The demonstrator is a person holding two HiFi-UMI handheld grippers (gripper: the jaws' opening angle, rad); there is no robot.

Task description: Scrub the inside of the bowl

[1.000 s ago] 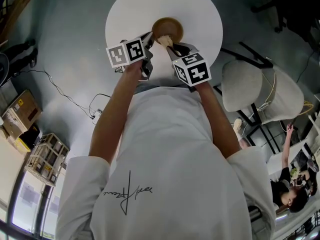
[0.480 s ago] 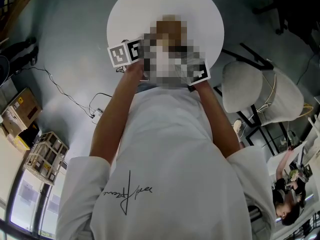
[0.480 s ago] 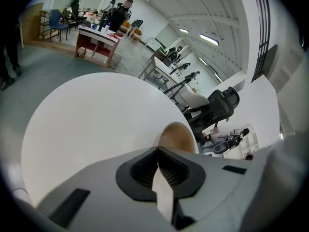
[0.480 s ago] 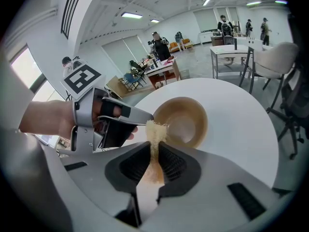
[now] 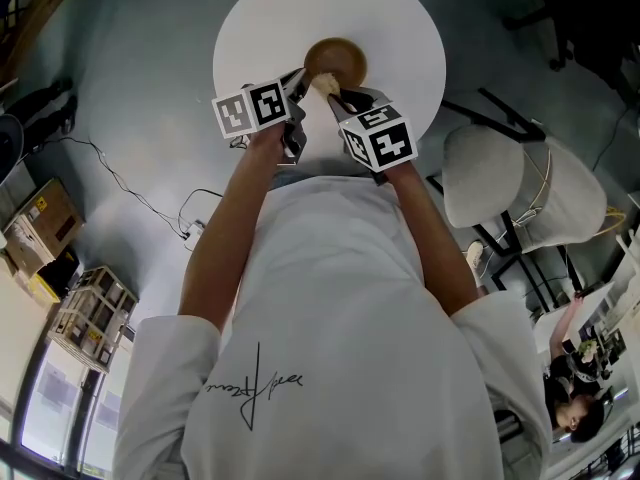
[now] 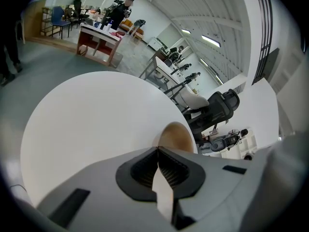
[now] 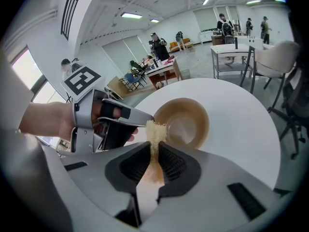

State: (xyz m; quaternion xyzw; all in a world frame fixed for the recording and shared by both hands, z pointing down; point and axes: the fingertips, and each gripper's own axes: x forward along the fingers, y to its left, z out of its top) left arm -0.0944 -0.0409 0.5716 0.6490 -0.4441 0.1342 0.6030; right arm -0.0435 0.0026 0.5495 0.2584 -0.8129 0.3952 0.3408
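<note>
Floor (image 5: 130, 88), smooth and grey, fills most of the head view. It belongs to a big open hall with strip lights overhead, and with desks and small, far-off people in both gripper views. A round white tabletop (image 5: 260, 28) stands on it, and a pale chair (image 5: 505, 183) sits just off the tabletop's right edge. Cardboard boxes (image 5: 40, 218) line the left of the head view, and a thin cable (image 5: 125, 190) trails across the floor nearby.

A brown bowl (image 5: 335, 58) rests upright at about the middle of the tabletop. The left hand-held gripper (image 6: 158, 151) has its jaws pressed together right at the bowl's near rim, apparently nipping it. The right hand-held gripper (image 7: 153, 146) pinches a tan sponge (image 7: 154, 129), whose free end reaches the same rim beside the left jaws.

The person's white shirt (image 5: 330, 318) and forearms cover the tabletop's near edge. The sponge and jaw tips hide that stretch of rim, so the left grip cannot be seen clearly. Each gripper's own grey body blocks the lower half of its view. The tabletop's support is out of sight.
</note>
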